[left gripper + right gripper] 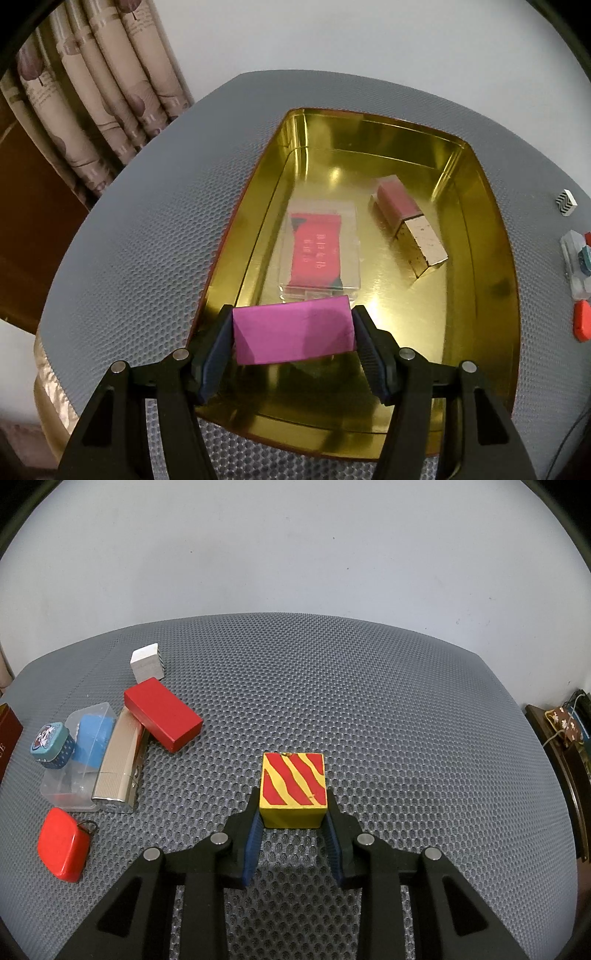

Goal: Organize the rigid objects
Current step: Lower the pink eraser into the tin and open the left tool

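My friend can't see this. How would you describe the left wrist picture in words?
A handheld left gripper clamps a magenta block over a gold tin tray on a grey mesh mat. In the tray lie a clear case with a red card and a pink-and-gold box.

Ahead of the left claw, the print on the red packet (316, 251) inside the clear case (320, 248) is too blurred to read. Far left of the right claw, a dark red box (8, 734) is cut by the frame edge, showing only part of a letter.
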A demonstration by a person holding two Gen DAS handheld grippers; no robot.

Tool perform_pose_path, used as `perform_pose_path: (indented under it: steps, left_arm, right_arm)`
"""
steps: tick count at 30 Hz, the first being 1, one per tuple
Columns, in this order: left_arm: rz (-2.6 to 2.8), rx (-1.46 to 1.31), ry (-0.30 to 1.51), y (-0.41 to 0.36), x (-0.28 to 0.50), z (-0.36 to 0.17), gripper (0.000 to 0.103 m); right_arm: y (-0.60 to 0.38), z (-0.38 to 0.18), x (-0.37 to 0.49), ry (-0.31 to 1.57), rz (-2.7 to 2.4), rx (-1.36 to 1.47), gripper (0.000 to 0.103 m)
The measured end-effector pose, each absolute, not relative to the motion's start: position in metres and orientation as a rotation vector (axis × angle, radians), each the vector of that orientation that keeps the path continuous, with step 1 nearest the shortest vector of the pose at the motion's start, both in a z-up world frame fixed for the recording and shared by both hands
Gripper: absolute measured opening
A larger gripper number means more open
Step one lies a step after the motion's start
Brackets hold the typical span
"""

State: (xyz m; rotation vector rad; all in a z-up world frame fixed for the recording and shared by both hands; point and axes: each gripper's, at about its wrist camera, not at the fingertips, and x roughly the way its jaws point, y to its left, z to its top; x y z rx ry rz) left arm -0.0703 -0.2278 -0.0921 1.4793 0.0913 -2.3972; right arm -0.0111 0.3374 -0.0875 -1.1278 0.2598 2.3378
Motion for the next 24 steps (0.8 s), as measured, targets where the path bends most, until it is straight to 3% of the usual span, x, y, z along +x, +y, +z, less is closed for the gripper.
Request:
perform_pose_path:
  steps: [15,19,24]
  left_arm:
    - [-2.453,1.514,0.017,-0.229,-0.065,-0.093,0.060]
    - [-2.481,1.514,0.013,-0.226,-0.064,-0.090,0.070]
    - [-2.516,1.499,0.009,-0.224,-0.061,-0.084,0.072]
  right_arm:
    - [0.340,-0.087,-0.020,0.246,2.333,-1.130,0.030]
    - [0.343,-0.088,-0.021,0.238,2.331,-1.131,0.030]
    - [0.356,-0.093,-0.024,0.229,2.328,-1.134,0.031]
